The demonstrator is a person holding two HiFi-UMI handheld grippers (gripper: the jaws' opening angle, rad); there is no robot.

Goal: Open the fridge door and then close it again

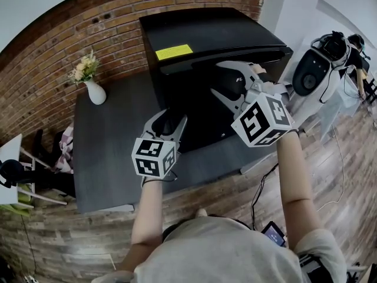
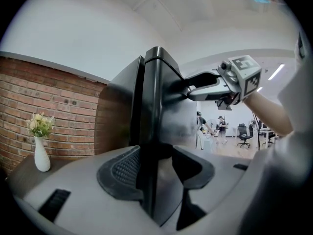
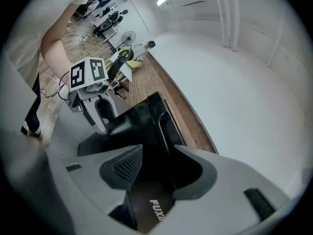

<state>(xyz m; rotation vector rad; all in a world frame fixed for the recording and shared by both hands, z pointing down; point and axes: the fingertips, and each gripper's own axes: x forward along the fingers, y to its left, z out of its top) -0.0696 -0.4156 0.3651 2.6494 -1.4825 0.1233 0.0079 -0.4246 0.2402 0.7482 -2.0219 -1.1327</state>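
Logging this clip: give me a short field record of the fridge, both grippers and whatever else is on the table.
fridge: black, on dark table, against brick wall
door: looks shut
left gripper: open, jaws straddling the fridge's front corner edge
right gripper: open, at the door's upper edge, nothing held
also on table: white vase with flowers

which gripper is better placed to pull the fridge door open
Left, likely. The left gripper has its open jaws astride the edge of the fridge door, ready to close and pull. The right gripper is open over the door's front.
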